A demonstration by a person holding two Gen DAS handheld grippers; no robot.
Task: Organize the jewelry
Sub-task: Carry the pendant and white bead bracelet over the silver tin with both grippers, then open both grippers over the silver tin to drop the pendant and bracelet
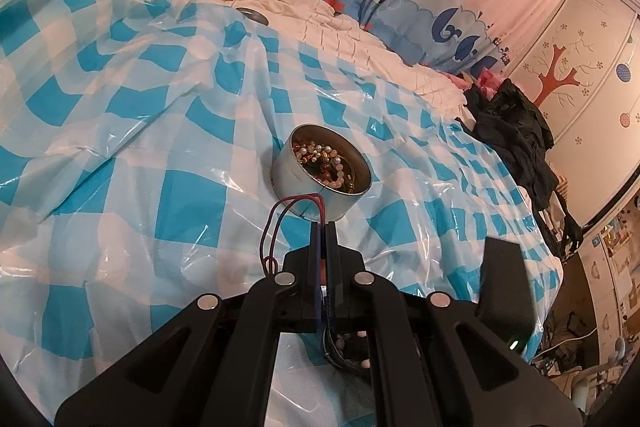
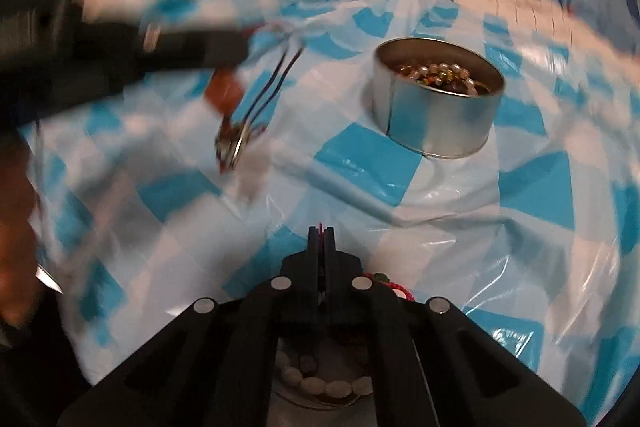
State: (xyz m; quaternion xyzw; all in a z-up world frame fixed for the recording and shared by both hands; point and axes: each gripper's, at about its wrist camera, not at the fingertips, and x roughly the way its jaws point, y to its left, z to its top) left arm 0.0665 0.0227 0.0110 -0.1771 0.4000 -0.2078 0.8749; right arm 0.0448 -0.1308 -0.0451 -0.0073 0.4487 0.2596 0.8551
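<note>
My left gripper (image 1: 323,227) is shut on a dark red cord necklace (image 1: 276,227), whose loop hangs to the left of the fingers. The right wrist view shows that gripper (image 2: 244,47) blurred at upper left, with the cord's metal ring pendant (image 2: 234,143) dangling above the sheet. A round silver tin (image 1: 322,169) holding pearl and gold-coloured jewelry stands just beyond the left fingertips and appears again (image 2: 438,99) at upper right. My right gripper (image 2: 321,231) is shut, a thin red cord bracelet (image 2: 386,281) showing at its tips and beside its fingers.
Everything lies on a bed covered by a crinkled blue-and-white checked plastic sheet (image 1: 160,155). A second round dish of pale beads (image 2: 320,383) sits under the right gripper. Dark clothes (image 1: 516,131) are piled at the bed's right edge. A black housing with a green light (image 1: 504,283) is close on the right.
</note>
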